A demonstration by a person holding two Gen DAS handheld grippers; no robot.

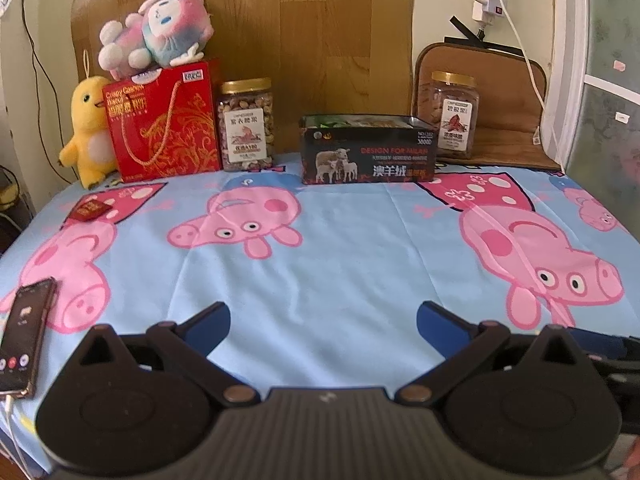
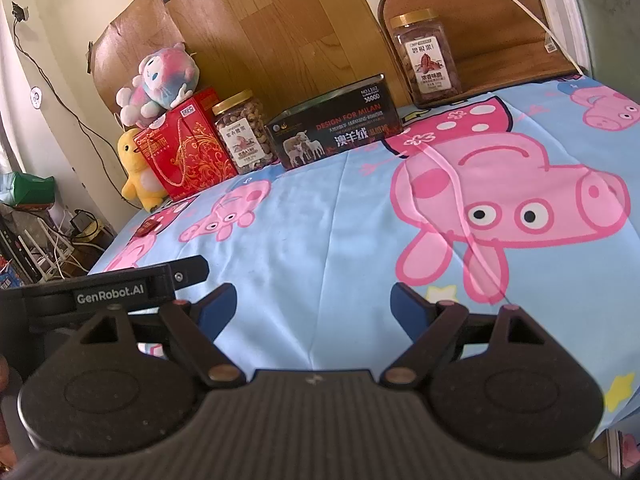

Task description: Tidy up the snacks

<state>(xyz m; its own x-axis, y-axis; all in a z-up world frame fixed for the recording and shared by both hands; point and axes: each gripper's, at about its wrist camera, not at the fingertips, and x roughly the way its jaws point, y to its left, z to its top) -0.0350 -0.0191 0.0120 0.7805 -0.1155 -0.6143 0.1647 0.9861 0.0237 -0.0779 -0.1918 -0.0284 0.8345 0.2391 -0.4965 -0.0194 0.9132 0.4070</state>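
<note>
A black open box [image 1: 368, 152] [image 2: 336, 132] stands at the back middle of the table and holds some snack packs. A small red snack packet [image 1: 91, 210] [image 2: 147, 227] lies on the cloth at the far left. A nut jar [image 1: 246, 124] [image 2: 244, 136] stands left of the box, and a second jar [image 1: 454, 116] [image 2: 426, 60] stands at the back right. My left gripper [image 1: 323, 320] is open and empty above the near cloth. My right gripper [image 2: 314, 304] is open and empty; the left gripper's body [image 2: 120, 292] shows to its left.
A red gift box [image 1: 164, 124] [image 2: 188, 152] with a pink plush [image 1: 156, 36] on top and a yellow duck plush [image 1: 86, 128] stand at the back left. A phone [image 1: 22, 332] lies at the near left edge. A blue cartoon-pig cloth [image 1: 320, 240] covers the table.
</note>
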